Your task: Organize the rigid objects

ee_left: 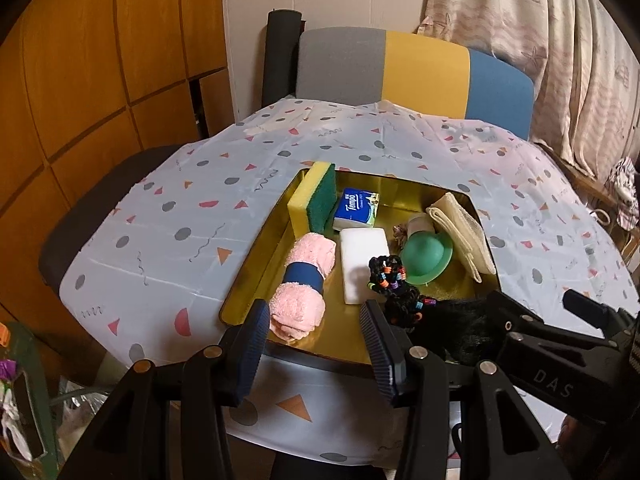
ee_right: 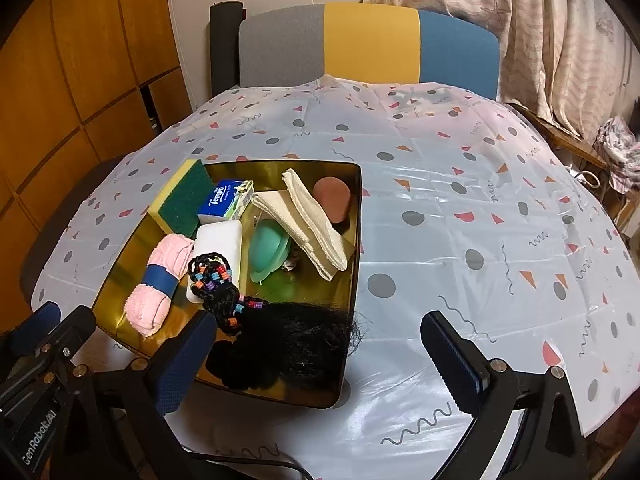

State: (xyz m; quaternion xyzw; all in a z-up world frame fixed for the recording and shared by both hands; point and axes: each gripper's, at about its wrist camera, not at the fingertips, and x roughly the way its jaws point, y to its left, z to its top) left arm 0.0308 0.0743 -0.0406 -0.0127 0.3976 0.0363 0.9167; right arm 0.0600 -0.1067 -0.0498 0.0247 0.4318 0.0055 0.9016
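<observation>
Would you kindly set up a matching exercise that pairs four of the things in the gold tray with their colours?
Things:
1. rolled towel
2. tissue pack
3. small hat
4. foam block

Colours:
A. white
B. green
C. pink with a blue band
D. blue and white

All four lie inside the gold tray.

Pairs: 1-C, 2-D, 3-B, 4-A
</observation>
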